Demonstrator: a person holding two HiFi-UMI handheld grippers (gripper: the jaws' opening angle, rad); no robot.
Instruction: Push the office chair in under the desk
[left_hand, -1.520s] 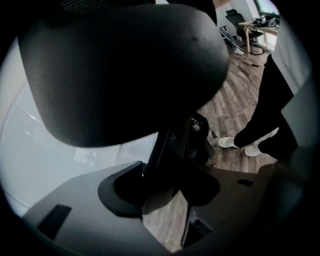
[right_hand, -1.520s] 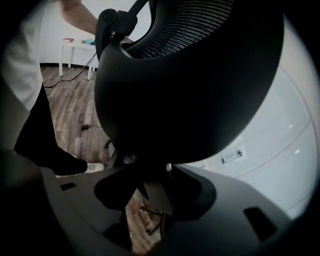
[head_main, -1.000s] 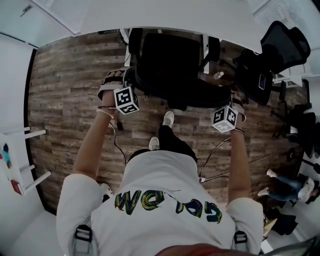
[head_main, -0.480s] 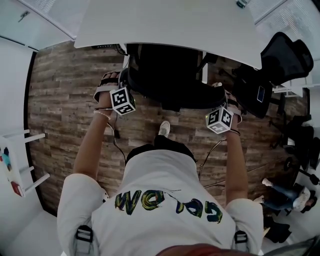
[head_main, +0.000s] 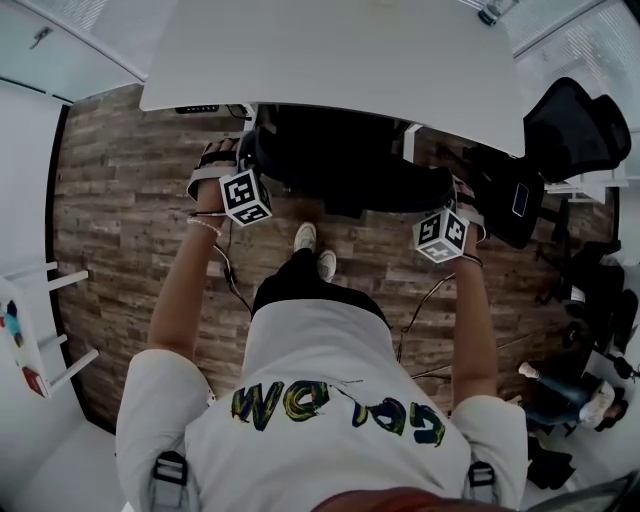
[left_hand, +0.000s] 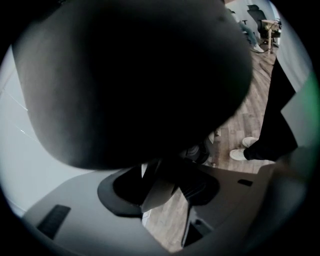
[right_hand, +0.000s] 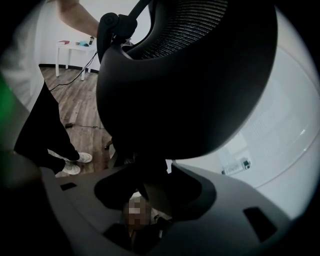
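In the head view the black office chair (head_main: 340, 160) stands with its seat under the white desk (head_main: 330, 50); only its backrest shows at the desk's near edge. My left gripper (head_main: 233, 158) holds the backrest's left edge and my right gripper (head_main: 462, 198) holds its right edge. In the left gripper view the dark backrest (left_hand: 135, 75) fills the picture and its edge runs down between the jaws of the left gripper (left_hand: 165, 187). In the right gripper view the mesh backrest (right_hand: 190, 85) looms close, its rim sitting between the jaws of the right gripper (right_hand: 150, 192).
A second black chair (head_main: 570, 125) and a dark bag (head_main: 510, 190) stand right of the desk. A small white table (head_main: 25, 330) is at the left wall. Cables (head_main: 420, 330) trail over the wood floor. My feet (head_main: 312, 250) are just behind the chair.
The chair has rolled forward, deeper under the desk. Both grippers went forward with it, and my feet stepped closer to the desk.
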